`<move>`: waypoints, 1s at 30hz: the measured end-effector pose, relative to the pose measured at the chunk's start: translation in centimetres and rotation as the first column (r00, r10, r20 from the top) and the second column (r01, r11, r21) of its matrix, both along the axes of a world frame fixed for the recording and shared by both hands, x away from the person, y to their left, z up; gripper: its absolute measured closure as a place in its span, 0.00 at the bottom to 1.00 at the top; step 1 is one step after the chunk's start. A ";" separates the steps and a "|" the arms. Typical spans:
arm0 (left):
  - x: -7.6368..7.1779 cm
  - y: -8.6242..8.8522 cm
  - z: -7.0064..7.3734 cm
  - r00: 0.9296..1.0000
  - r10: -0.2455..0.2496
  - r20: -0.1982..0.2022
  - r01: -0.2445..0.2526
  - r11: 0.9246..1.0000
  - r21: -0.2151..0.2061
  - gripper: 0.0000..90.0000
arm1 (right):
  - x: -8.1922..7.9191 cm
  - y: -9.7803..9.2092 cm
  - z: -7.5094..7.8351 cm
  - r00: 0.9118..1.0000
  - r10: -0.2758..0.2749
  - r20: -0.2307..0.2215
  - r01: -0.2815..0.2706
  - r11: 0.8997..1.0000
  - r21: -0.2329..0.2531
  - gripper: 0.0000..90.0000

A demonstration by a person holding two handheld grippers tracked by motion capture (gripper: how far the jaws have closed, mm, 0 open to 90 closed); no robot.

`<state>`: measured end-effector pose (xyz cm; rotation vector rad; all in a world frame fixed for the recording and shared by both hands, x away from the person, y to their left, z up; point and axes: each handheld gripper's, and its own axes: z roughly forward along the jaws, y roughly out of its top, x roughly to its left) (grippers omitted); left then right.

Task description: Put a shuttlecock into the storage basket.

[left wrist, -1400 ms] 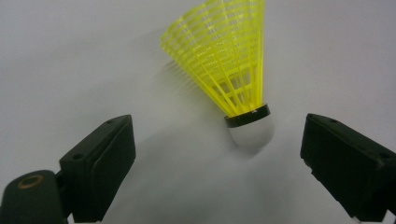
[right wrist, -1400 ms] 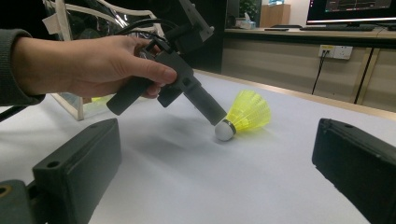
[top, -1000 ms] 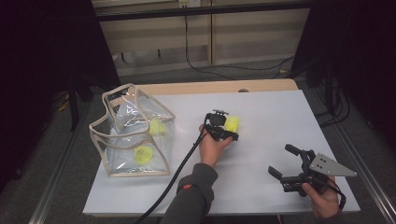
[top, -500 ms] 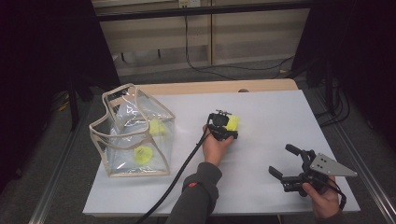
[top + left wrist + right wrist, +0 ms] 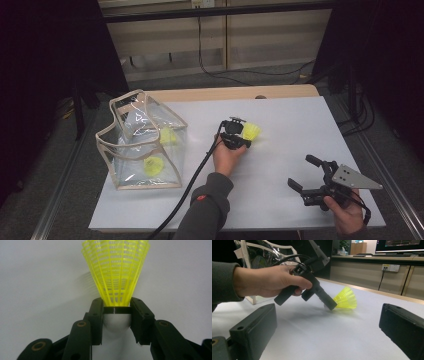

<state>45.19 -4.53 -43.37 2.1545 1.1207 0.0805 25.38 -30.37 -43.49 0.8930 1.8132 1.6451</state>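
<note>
The white table (image 5: pixel 280 120) lies mostly bare around the work; its wooden far edge (image 5: pixel 240 93) runs behind, and a clear plastic bag (image 5: pixel 142 145) with beige piping stands open-topped toward the left edge, two yellow shuttlecocks inside it; between bag and right edge the surface is open. The left gripper (image 5: pixel 239 136) sits near the table's middle, the hand (image 5: pixel 227 156) wrapped round its handle, the grey-sleeved forearm coming up from the near edge with the black cable trailing beside it; its jaws are clenched on the yellow shuttlecock (image 5: pixel 116 272) at the white rounded cork, the netted plastic skirt flaring away beyond the fingertips; the shuttlecock lies low on the table surface, just right of the gripper, well apart from the bag. The right gripper (image 5: pixel 306 174) rests near the front right corner, tipped leftward, jaws spread wide and grasping nothing.
</note>
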 end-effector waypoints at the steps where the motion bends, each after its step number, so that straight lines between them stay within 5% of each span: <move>1: -0.1 0.1 0.1 1.000 -0.001 -0.006 0.001 1.000 -0.005 0.72 | 0.0 0.0 0.0 1.000 0.000 0.001 0.000 1.000 0.000 0.01; 11: -0.8 0.7 1.5 0.997 -0.062 -0.041 0.061 0.998 -0.017 0.72 | 0.0 0.2 0.0 1.000 0.005 -0.003 -0.005 1.000 0.000 0.01; 30: -1.3 2.7 3.8 0.993 -0.100 -0.069 0.099 0.995 -0.016 0.72 | 0.0 0.2 0.0 1.000 0.006 -0.002 -0.006 1.000 -0.001 0.01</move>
